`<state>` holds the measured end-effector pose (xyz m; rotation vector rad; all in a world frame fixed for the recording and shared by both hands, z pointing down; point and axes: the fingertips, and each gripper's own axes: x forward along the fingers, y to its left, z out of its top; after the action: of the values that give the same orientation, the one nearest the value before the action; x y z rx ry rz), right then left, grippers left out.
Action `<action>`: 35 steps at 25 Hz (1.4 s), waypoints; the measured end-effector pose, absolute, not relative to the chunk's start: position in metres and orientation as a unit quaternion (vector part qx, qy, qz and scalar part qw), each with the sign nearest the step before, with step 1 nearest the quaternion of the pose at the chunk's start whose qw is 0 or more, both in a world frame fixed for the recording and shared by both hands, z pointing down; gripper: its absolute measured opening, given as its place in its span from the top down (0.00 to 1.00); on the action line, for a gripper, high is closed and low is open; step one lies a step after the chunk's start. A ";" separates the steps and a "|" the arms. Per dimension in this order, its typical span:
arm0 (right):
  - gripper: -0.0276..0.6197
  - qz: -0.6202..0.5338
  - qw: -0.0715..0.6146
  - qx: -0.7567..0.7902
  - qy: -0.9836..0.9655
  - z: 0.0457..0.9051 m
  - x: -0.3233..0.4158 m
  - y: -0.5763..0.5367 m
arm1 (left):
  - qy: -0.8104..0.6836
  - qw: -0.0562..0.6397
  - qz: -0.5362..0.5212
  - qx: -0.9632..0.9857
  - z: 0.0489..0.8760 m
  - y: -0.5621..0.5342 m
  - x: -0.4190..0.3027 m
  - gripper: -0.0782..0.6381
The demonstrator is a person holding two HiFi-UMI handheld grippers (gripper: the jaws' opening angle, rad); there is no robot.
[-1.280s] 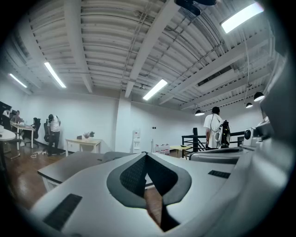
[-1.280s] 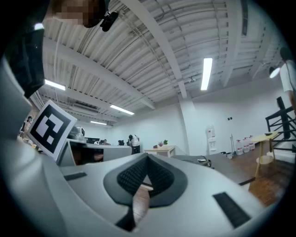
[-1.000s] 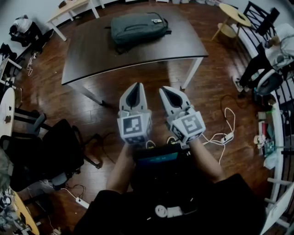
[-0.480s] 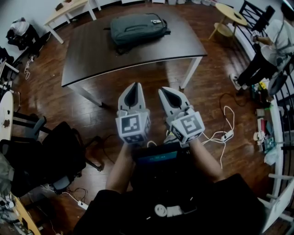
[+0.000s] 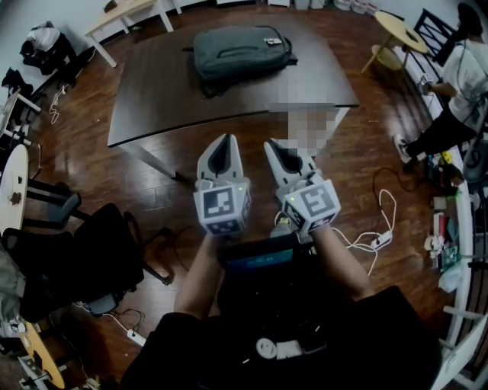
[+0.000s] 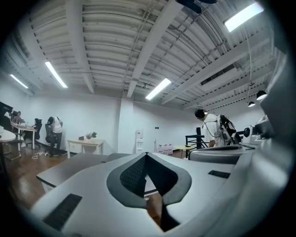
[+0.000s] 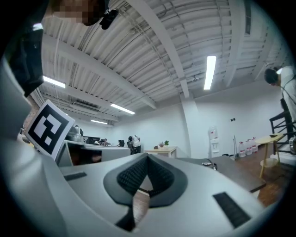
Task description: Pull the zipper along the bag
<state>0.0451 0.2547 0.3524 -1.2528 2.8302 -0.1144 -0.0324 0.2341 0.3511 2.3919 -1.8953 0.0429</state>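
A grey-green bag [image 5: 240, 52] lies flat on the far part of a dark brown table [image 5: 168, 95], its zipper too small to make out. My left gripper [image 5: 219, 149] and right gripper [image 5: 277, 149] are held side by side near my body, well short of the table and over the wood floor. Both point toward the table. In the left gripper view the left gripper [image 6: 146, 155] has its jaws shut with nothing between them. The right gripper [image 7: 148, 158] in its own view is likewise shut and empty. Neither touches the bag.
A black office chair [image 5: 84, 251] stands at my left. White cables and a power strip [image 5: 377, 228] lie on the floor at right. A person [image 5: 461, 84] is at the far right beside a round wooden table [image 5: 400, 30]. A pale desk [image 5: 126, 15] stands beyond the table.
The view has shifted a little, so the table and bag sit slightly nearer and more to the right. Both grippers stay side by side and shut.
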 end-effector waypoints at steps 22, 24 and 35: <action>0.94 -0.025 0.025 -0.402 0.915 0.352 0.099 0.092 | -0.641 -0.011 0.048 0.766 0.357 0.073 0.042 0.89; 0.94 -0.023 0.026 -0.396 0.917 0.353 0.104 0.088 | -0.645 -0.011 0.049 0.762 0.358 0.068 0.045 0.89; 0.94 -0.027 0.032 -0.376 0.926 0.353 0.114 0.080 | -0.662 -0.008 0.055 0.748 0.357 0.063 0.055 0.89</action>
<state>0.1136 0.0795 0.3534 -1.1567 2.8501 -0.0821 0.0547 0.0632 0.3571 2.3605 -2.0902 0.1739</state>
